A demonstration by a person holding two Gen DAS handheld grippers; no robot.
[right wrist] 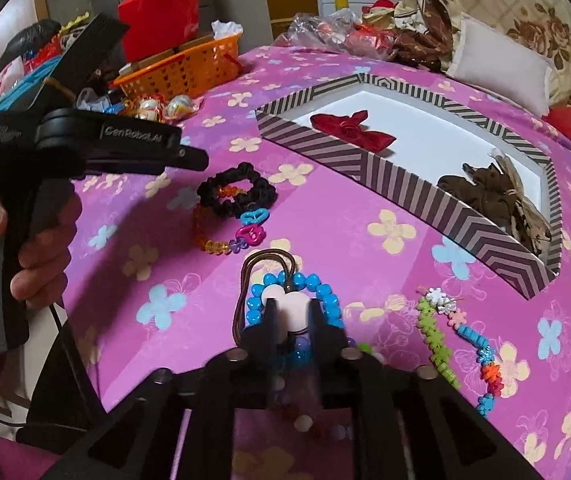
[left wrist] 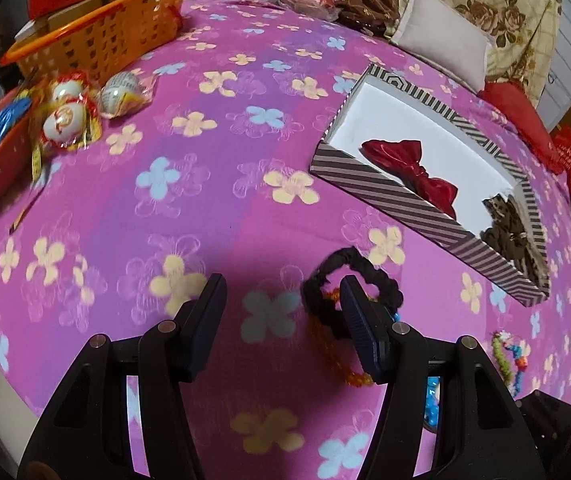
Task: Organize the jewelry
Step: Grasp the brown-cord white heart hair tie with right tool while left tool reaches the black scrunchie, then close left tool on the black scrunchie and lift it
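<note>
Half the black scrunchie (left wrist: 369,280) hidden behind the left gripper (left wrist: 281,304) jaws

Left gripper (left wrist: 281,300) jaws apart, empty; right gripper (right wrist: 294,312) jaws narrow, angled down.

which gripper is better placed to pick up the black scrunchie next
Left. The left gripper stands open right over the black scrunchie, one finger already inside its loop. The right gripper is busy at the blue bead bracelet, nearer the camera.
</note>
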